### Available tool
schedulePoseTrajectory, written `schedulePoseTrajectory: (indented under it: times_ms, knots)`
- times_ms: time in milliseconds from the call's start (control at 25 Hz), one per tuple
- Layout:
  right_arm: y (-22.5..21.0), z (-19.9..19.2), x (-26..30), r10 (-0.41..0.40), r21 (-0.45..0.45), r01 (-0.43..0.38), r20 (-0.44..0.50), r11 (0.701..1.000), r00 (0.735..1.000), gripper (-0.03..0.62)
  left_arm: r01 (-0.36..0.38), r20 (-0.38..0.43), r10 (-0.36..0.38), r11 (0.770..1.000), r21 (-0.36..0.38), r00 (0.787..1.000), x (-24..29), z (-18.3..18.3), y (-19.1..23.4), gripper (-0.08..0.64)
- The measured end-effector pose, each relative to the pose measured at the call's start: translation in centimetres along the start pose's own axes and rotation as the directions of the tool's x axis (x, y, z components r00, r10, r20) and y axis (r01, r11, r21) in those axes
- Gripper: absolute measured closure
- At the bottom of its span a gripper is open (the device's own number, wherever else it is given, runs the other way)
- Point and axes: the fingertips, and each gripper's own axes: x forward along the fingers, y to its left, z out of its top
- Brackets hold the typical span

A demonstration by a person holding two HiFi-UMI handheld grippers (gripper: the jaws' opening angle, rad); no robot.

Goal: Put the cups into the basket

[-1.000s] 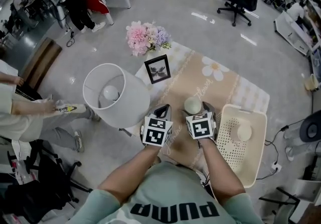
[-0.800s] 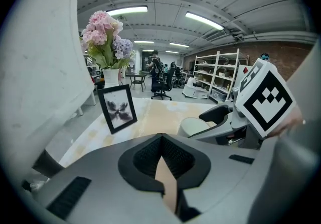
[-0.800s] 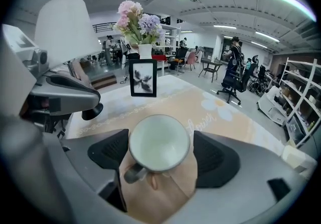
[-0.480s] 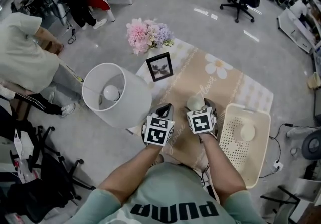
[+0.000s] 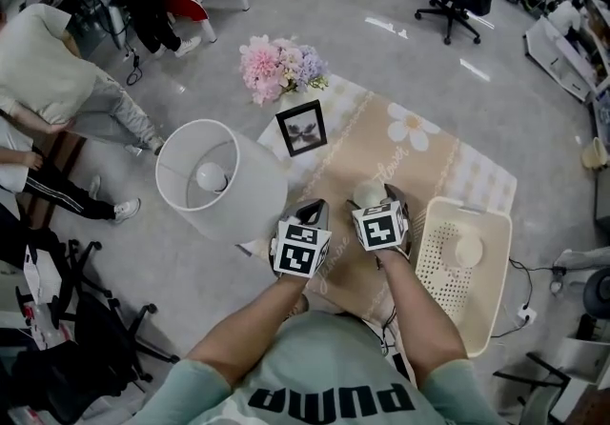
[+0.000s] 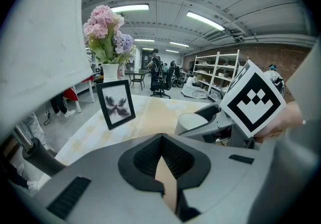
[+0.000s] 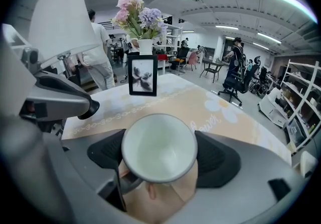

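**Right tool had the cup, carry to basket barely started**

The right tool [image 5: 372,196] was clenched on a pale cup [image 7: 159,146]. The right gripper view showed the rim wedged between both dark pads, mouth facing the camera. Against the frame from a second ago, tool and cup had crept only slightly toward the top of the frame. They remained at centre, over the tan runner on the counter [image 5: 419,161], and had not shifted sideways toward the basket [image 5: 498,223]. I read that as the grasp made and the lift just begun. Whether the cup's base was clear of the counter could not be told.

The left tool [image 6: 161,161] sat just left of the right one. Its jaws were drawn together with only a thin sliver of counter showing between them, holding nothing. It had held the same place across all three frames.

The basket lay at right of centre, just beside the right tool, with a second cup [image 5: 464,249] already inside. So one was in, one in hand and still outside.

The lamp [image 5: 221,180], picture frame [image 5: 300,130] and flowers [image 5: 276,66] had not moved. A bystander [image 5: 57,80] at upper left had walked into view, well away from the counter.

Next move probably a short carry to the right over the basket rim, so the rim needs clearing.
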Motion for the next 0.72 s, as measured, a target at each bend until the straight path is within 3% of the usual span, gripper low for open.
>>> schedulePoseTrajectory:
  times_ms: [720]
  knots:
    - [1.2,2.2,-5.9,-0.018,0.010,0.017,0.095,1.000,0.995,0.199,0.010,0.044,-0.010,1.000,-0.009,0.999,-2.5,0.9,-0.6,0.555]
